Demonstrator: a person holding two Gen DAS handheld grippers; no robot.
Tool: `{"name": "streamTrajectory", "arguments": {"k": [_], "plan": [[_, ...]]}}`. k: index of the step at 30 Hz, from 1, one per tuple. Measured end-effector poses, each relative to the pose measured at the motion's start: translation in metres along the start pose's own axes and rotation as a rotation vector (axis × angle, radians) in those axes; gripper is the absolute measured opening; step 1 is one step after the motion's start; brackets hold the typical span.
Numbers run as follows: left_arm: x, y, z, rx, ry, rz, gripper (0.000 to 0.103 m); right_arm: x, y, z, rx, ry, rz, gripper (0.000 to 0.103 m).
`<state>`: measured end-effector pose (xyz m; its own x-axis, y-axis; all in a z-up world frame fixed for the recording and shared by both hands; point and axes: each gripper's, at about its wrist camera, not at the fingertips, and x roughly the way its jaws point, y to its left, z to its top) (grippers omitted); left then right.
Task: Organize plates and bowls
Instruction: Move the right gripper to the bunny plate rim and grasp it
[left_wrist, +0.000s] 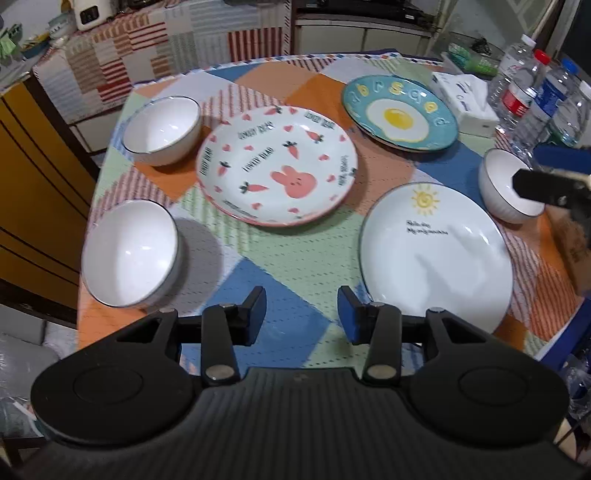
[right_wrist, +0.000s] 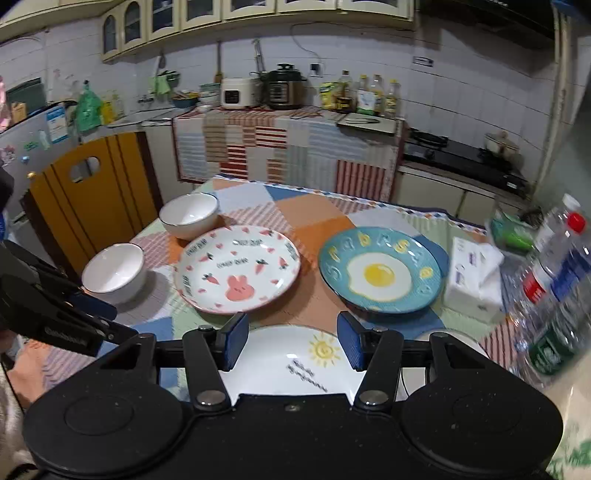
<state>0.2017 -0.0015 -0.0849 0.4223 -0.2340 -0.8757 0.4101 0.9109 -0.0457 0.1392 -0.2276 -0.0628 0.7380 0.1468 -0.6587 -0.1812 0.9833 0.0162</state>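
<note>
Three plates lie on the patchwork tablecloth (left_wrist: 280, 258): a rabbit-and-carrot plate (left_wrist: 277, 166) in the middle, a teal fried-egg plate (left_wrist: 400, 112) behind it to the right, and a white sun plate (left_wrist: 436, 254) near the front right. There are three white bowls: far left (left_wrist: 160, 129), near left (left_wrist: 129, 253) and far right (left_wrist: 506, 184). My left gripper (left_wrist: 302, 310) hangs open over bare cloth between the near-left bowl and the sun plate. My right gripper (right_wrist: 293, 336) is open above the sun plate (right_wrist: 291, 362), holding nothing. The right bowl (right_wrist: 454, 338) is mostly hidden behind its finger.
A tissue box (left_wrist: 465, 99) and several water bottles (left_wrist: 532, 96) crowd the table's right side. A yellow chair (right_wrist: 92, 192) stands at the left edge. A cardboard box (left_wrist: 569, 243) sits at the right. A cloth-covered counter (right_wrist: 284, 147) lies beyond the table.
</note>
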Motion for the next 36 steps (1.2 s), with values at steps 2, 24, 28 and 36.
{"name": "streamTrajectory", "arguments": {"k": [2,24,28,36], "plan": [[-0.003,0.003,0.007,-0.012,-0.009,0.007,0.051,-0.002,0.0,0.013,-0.02,0.008,0.033,0.059],[0.062,0.057,0.096,-0.196,-0.076,0.092,0.078,0.101,-0.029,0.062,0.248,0.038,0.228,0.073],[0.088,0.056,0.106,-0.129,-0.07,0.088,0.078,0.142,-0.042,0.033,0.364,0.108,0.24,0.072],[0.124,0.082,0.121,-0.119,-0.013,0.096,0.074,0.191,-0.039,0.014,0.408,0.221,0.271,0.065]]}}
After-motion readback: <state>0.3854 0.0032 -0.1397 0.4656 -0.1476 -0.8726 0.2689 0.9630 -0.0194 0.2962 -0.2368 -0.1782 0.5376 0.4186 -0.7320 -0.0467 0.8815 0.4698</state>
